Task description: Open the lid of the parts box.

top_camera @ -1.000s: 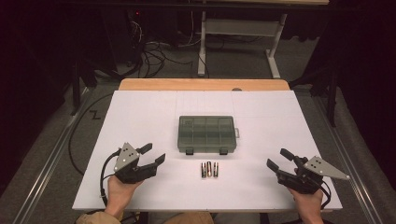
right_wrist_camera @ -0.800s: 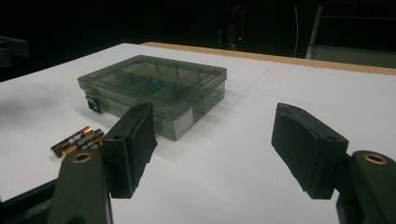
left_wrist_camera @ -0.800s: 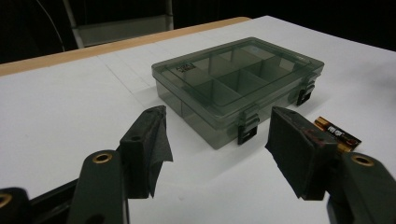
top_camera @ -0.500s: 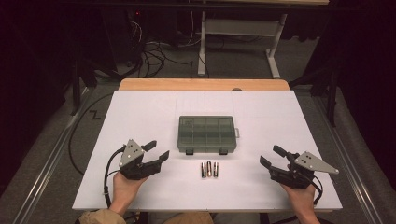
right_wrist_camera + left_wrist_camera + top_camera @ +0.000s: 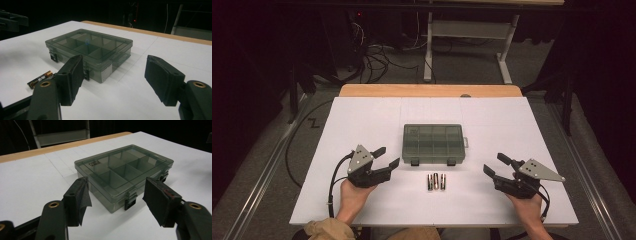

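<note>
A smoky clear compartment box [image 5: 432, 144] lies closed at the table's middle, its two latches facing the near edge. Three small batteries [image 5: 436, 181] lie side by side just in front of it. My left gripper [image 5: 385, 156] is open at the box's near left, jaws pointing toward it, and the box [image 5: 122, 173] sits beyond those jaws in the left gripper view. My right gripper [image 5: 495, 165] is open at the near right, also aimed at the box [image 5: 90, 51]. A battery [image 5: 40, 79] pokes out beside its left jaw. Neither gripper holds anything.
The white table top [image 5: 362, 120] has a wooden strip [image 5: 429, 90] along its far edge. Beyond it stand a desk frame [image 5: 467, 35] and loose cables [image 5: 374, 55] on the floor. Metal rails [image 5: 267, 170] run along both sides of the table.
Both grippers have moved inward toward the box and batteries, the right one leftward and the left one rightward. Both stayed open.
</note>
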Tool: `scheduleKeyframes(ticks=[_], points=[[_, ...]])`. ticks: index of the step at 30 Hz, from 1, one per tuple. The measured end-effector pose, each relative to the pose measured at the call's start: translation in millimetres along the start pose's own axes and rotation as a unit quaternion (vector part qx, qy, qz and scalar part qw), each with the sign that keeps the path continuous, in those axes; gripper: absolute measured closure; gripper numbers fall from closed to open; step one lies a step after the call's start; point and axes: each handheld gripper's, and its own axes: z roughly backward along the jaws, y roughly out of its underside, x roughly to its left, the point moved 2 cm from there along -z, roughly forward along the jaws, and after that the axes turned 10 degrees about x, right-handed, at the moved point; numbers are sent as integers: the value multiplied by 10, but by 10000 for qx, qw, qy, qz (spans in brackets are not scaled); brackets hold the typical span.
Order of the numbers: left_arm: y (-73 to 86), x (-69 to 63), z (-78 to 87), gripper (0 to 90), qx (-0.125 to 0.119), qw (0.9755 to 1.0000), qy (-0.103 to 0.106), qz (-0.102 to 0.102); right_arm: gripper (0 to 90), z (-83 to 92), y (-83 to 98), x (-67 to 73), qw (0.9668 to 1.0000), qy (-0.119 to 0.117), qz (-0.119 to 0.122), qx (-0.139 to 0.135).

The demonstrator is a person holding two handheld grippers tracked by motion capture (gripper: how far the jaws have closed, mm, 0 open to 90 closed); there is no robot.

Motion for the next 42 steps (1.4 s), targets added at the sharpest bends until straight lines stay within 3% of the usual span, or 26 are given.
scheduleKeyframes(ticks=[26,42], points=[[12,-9,-237,365,118,9999,31,49,337,-229,-111,15,10000,-38,44,48],[1,-9,-379,369,89,9999,33,79,350,-489,-198,88,9997,-119,124,164]])
